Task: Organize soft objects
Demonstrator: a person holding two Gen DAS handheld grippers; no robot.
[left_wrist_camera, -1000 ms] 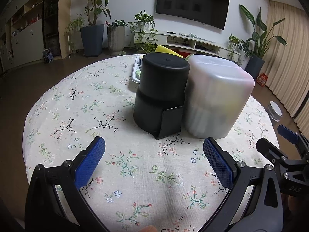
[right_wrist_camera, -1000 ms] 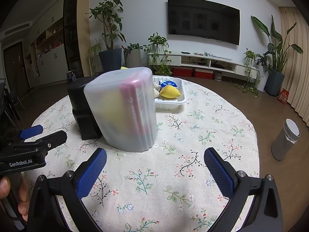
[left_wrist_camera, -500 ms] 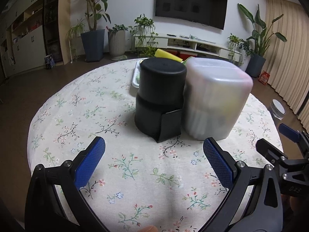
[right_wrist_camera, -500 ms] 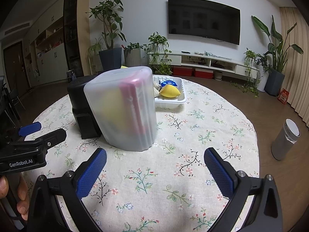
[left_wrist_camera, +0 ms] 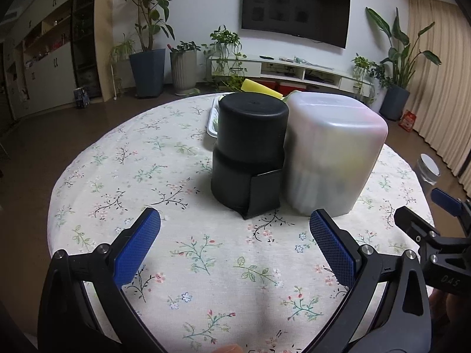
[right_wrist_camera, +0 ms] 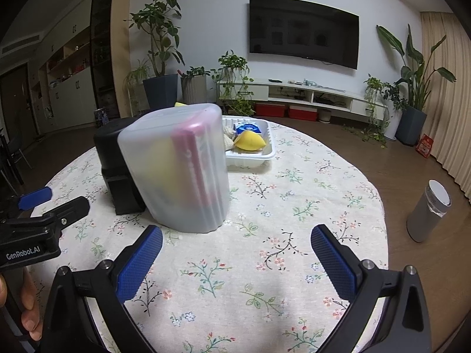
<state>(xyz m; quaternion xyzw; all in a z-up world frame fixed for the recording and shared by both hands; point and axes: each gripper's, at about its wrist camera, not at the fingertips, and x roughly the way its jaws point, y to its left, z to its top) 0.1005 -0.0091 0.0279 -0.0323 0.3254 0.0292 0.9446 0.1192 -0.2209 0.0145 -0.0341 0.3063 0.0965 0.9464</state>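
A frosted translucent bin (left_wrist_camera: 332,153) (right_wrist_camera: 179,167) stands mid-table with pink and yellow soft items dimly showing through its wall. A black cylindrical container (left_wrist_camera: 250,153) (right_wrist_camera: 117,158) touches its left side. Behind them a white tray (right_wrist_camera: 259,154) holds a yellow sponge (right_wrist_camera: 248,141), a blue-and-white item and some pale pieces. My left gripper (left_wrist_camera: 235,229) hovers open over the cloth in front of the black container, holding nothing. My right gripper (right_wrist_camera: 235,244) hangs open to the right of the bin, also with nothing in it.
The round table (left_wrist_camera: 147,176) wears a floral cloth, bare around the containers. A grey lidded cylinder (right_wrist_camera: 429,211) stands on the floor past the right edge. Potted plants, a TV stand and a wall TV lie beyond. A hand (right_wrist_camera: 26,306) holds the left gripper.
The left gripper has drawn back and lifted slightly, so the containers sit lower and smaller in its view. The right gripper has hardly moved.
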